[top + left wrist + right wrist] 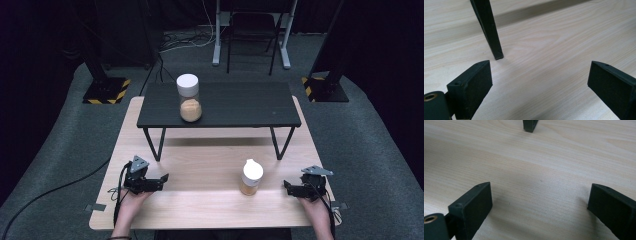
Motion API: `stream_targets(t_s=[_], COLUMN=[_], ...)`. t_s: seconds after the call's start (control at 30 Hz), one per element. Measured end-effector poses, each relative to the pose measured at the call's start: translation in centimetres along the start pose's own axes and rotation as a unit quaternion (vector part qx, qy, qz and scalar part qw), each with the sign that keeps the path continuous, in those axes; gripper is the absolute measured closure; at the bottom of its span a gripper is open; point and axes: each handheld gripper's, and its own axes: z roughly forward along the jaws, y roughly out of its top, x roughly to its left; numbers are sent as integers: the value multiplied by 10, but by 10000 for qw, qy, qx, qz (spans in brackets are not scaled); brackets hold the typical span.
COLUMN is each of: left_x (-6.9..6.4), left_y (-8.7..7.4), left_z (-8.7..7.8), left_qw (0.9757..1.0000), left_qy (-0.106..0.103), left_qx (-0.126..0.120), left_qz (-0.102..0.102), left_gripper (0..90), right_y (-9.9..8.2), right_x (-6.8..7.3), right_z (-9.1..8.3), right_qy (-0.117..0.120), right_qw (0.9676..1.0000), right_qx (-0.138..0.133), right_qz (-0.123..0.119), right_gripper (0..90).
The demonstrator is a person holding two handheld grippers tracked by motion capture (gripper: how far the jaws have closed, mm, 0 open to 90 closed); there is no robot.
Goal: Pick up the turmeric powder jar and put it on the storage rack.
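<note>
Both grippers sit low at the near edge of the wooden table (pixel 200 200), each held in a hand coming up from the bottom of the high view. Left gripper (pixel 162 180) is near the left side, jaws spread wide with nothing between them; in the left gripper view (pixel 540 82) you just get bare wood grain between the two black pads, plus one leg (pixel 487 27) of the little black shelf planted right ahead of the left jaw. Right gripper (pixel 286 186) is over by the right side, also wide open and holding nothing; the right gripper view (pixel 540 202) shows plain tabletop between the jaws and the foot (pixel 530 125) of a shelf leg further off at the top.

Closest thing to either tool is the small jar (pixel 251 177) with the white lid and tan stuff inside, standing upright on the table just to the left of the right gripper, not touching it. Further back, the black shelf (pixel 240 107) stands across the middle of the table, and on its left part there's a bigger jar (pixel 189 97), white lid, tan contents in the bottom, also upright. That one's well apart from both grippers.
</note>
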Motion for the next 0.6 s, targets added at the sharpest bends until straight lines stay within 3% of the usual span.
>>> stream_targets(t_s=[0.3, 0.6], left_x=[4, 4], left_y=[0, 1], left_z=[11, 20], left_qw=[9995, 9987], left_qy=[-113, -28], left_qx=[273, 493], left_qz=[-103, -91], left_gripper=[52, 53], right_y=[0, 0], right_x=[0, 0], right_z=[0, 0], right_qy=[0, 1], right_qw=[10000, 10000], right_qx=[1, 1], right_qz=[2, 2], right_gripper=[44, 45])
